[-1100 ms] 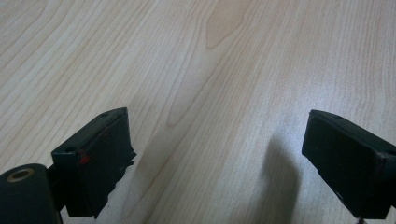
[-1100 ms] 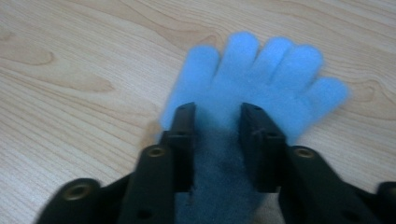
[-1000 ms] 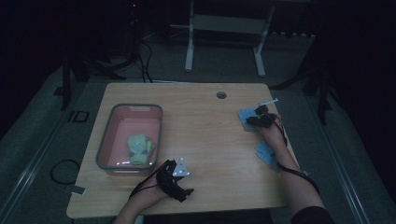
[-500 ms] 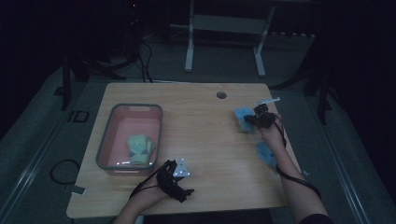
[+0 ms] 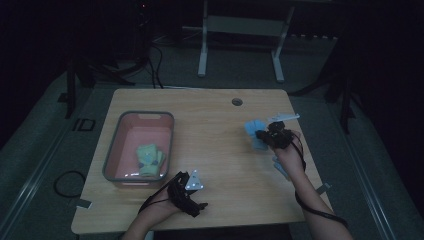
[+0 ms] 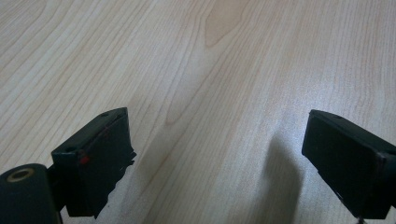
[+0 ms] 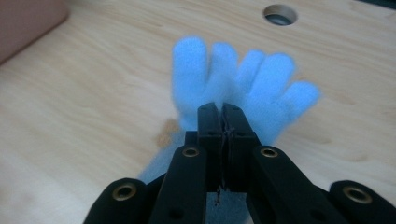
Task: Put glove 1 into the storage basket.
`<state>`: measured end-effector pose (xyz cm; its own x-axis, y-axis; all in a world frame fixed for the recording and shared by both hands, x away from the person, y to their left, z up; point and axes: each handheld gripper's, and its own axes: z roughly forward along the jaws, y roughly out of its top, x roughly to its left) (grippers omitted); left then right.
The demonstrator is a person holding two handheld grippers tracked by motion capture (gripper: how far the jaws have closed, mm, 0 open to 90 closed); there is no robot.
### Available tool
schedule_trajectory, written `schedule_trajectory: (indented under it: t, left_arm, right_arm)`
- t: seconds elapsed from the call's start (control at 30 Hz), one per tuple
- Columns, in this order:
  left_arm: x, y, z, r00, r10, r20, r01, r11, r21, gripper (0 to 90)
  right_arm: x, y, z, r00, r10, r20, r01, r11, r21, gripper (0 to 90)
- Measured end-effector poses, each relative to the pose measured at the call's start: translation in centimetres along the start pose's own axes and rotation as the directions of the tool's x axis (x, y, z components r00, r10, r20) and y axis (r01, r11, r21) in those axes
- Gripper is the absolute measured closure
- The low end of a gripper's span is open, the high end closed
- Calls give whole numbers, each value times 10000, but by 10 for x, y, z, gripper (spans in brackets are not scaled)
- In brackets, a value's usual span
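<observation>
Near the right edge of the light wooden table (image 5: 220, 145), well to the right of the grey-rimmed pink plastic tub (image 5: 139, 146), the right gripper (image 5: 263, 134) held a fluffy light-blue glove (image 5: 254, 131) clear of the tabletop. In the right gripper view its two black jaws were pressed tightly together on the cuff end of that glove (image 7: 243, 88), whose five soft fingers fanned out beyond the tips, with the round cable hole (image 7: 279, 14) in the tabletop farther off. Those jaws had just been closing, with the glove's fabric pinched between them. A second light-blue glove (image 5: 280, 167) lay flat on the wood just beside the person's right forearm, farther from the tub than the lifted one. Inside the tub, toward its near end, a pale green-and-yellow glove (image 5: 150, 159) rested on the pink floor. The left gripper (image 5: 191, 200) sat low at the table's near edge, just to the right of the tub's near corner, with its grey three-cornered plate facing up. In the left gripper view its jaws stood spread wide apart over bare wood grain (image 6: 224, 84), and nothing was between them.
</observation>
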<state>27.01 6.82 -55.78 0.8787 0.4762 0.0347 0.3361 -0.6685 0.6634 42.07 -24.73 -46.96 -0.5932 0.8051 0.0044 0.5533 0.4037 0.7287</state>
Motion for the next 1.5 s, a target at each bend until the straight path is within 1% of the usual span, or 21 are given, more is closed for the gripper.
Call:
schedule_trajectory:
  t: [0.17, 0.2, 0.27, 0.37, 0.47, 0.57, 0.67, 0.73, 0.8, 0.87, 0.93, 0.97, 1.03, 1.07, 1.1, 1.13, 1.17, 1.23, 1.33, 1.4, 1.5]
  left_arm:
    - [0, 0, 0, 9999, 93, -36, -93, 10000, 33, 88]
    - [0, 0, 0, 10000, 76, -52, -76, 10000, -16, 88]
    - [-1, 0, 0, 9999, 96, -69, -97, 10000, -16, 88]
    - [-1, 0, 0, 9999, 98, -113, -98, 10000, -11, 88]
    - [-2, 0, -2, 9999, 67, -128, -69, 9999, -100, 87]
    - [-2, -1, -1, 9998, 121, -161, -124, 9998, -173, 88]
    - [-2, -1, -1, 9997, 150, -192, -153, 9997, -169, 88]
    - [-2, 0, -1, 9997, 165, -202, -168, 9997, -158, 87]
    - [-2, 0, -1, 9996, 181, -198, -184, 9997, -151, 87]
    - [-2, 0, -1, 9996, 174, -221, -177, 9997, -137, 87]
    - [-2, 0, -2, 9997, 147, -212, -151, 9997, -184, 87]
    - [-2, 0, -2, 9996, 149, -220, -153, 9997, -200, 88]
    - [-2, -1, -2, 9997, 133, -194, -138, 9996, -244, 87]
    - [-2, -1, -2, 9997, 132, -182, -136, 9996, -255, 88]
    - [-2, -1, -1, 9998, 139, -160, -143, 9996, -260, 88]
    - [-2, -2, 0, 9998, 167, -147, -171, 9996, -244, 88]
    - [-2, -1, 0, 9997, 184, -135, -187, 9996, -224, 88]
    - [-3, -1, 1, 9996, 238, -129, -241, 9995, -202, 88]
    - [-3, -1, 0, 9997, 214, -130, -218, 9994, -260, 87]
    - [-3, -2, 0, 9997, 198, -105, -201, 9994, -282, 88]
    - [-3, -2, -1, 9997, 241, -72, -242, 9994, -246, 88]
  right_arm:
    - [21, -11, -8, 9999, 4, -135, -5, 9999, -103, 875]
    - [26, -13, -8, 9997, 24, -242, -27, 9999, -102, 875]
    - [38, -17, -10, 9994, -123, -325, 120, 9999, -103, 874]
    - [50, -22, -10, 9989, -157, -445, 151, 9998, -118, 874]
    - [65, -30, -7, 9981, -114, -599, 113, 9999, -13, 874]
    - [75, -37, -3, 9983, -84, -578, 92, 9999, 134, 874]
    - [83, -45, 6, 9977, 164, -653, -141, 9993, 348, 874]
    - [86, -50, 13, 9980, 297, -563, -265, 9980, 569, 873]
    - [89, -54, 18, 9985, 329, -430, -300, 9974, 660, 872]
    - [91, -57, 24, 9984, 310, -474, -272, 9966, 775, 863]
    - [92, -60, 28, 9986, 371, -372, -338, 9956, 873, 853]
    - [91, -62, 31, 9984, 358, -429, -317, 9952, 926, 843]
    - [91, -64, 35, 9988, 326, -366, -287, 9943, 1028, 813]
    - [91, -66, 36, 9981, 438, -435, -392, 9941, 1009, 799]
    - [90, -66, 37, 9978, 488, -451, -440, 9939, 1009, 777]
    - [91, -67, 38, 9975, 520, -477, -472, 9942, 961, 725]
    - [91, -68, 39, 9970, 536, -559, -483, 9946, 922, 710]
    - [92, -70, 41, 9970, 529, -572, -474, 9945, 938, 705]
    - [91, -69, 40, 9969, 541, -578, -488, 9948, 894, 689]
    - [92, -67, 37, 9973, 416, -599, -365, 9959, 831, 689]
    - [90, -62, 28, 9962, 154, -854, -104, 9982, 589, 681]
